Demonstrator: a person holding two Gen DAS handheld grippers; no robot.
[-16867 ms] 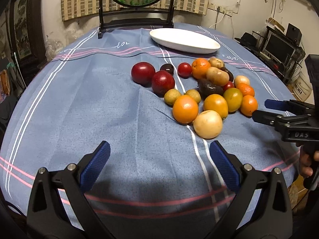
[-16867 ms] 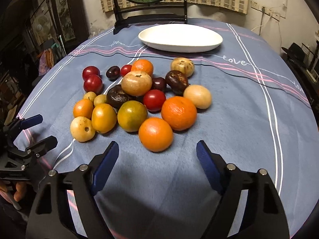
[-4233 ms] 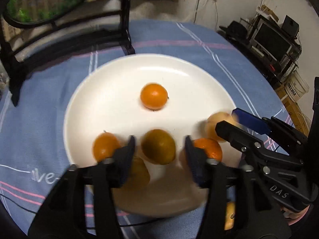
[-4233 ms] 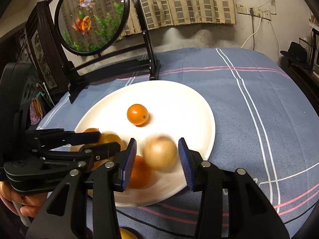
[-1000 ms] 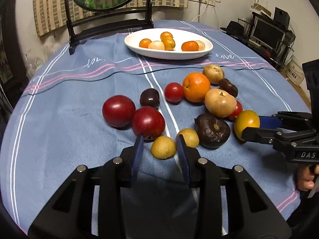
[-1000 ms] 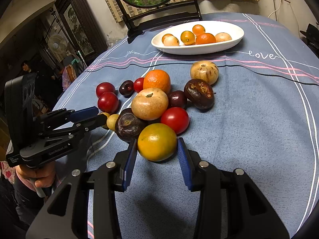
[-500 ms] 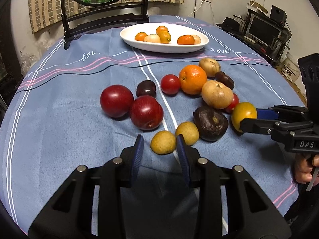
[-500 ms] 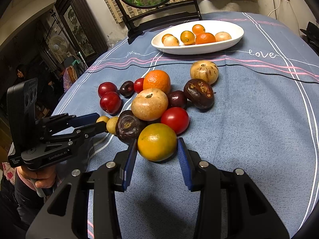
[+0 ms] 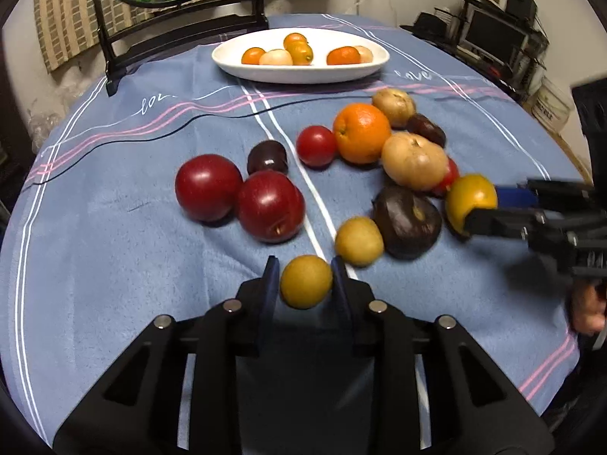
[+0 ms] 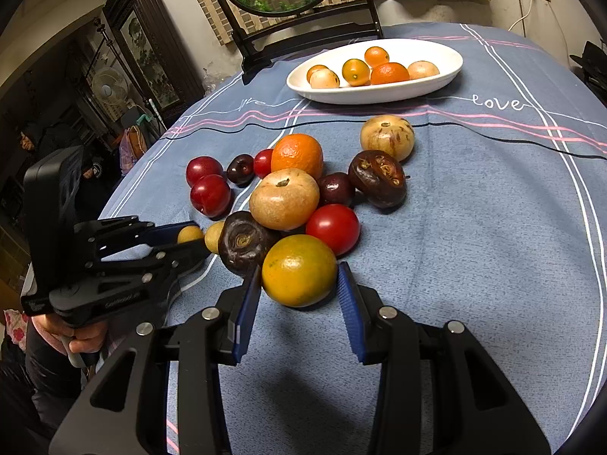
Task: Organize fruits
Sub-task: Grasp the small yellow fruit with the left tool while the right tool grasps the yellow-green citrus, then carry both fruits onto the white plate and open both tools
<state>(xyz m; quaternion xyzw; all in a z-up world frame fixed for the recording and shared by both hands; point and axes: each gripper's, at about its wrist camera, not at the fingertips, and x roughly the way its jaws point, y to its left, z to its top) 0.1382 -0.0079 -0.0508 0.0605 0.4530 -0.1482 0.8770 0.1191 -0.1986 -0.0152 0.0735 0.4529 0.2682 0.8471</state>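
A blue striped cloth (image 9: 114, 235) is covering the bench, with a white plate (image 9: 303, 72) lying at its far side. Nearer than the plate, the left tool (image 9: 305, 284), its jaws just closed, is clamping a small yellow fruit (image 9: 305, 282), while the right tool (image 10: 299, 295) is gripping a yellow-green orange (image 10: 299, 275).

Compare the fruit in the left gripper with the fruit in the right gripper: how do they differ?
The small yellow-brown fruit in the left gripper is far smaller than the orange-green citrus in the right gripper. The small one is evenly dull yellow; the citrus is orange with a green patch. Both sit between closed blue pads, near the fruit pile on the blue tablecloth.
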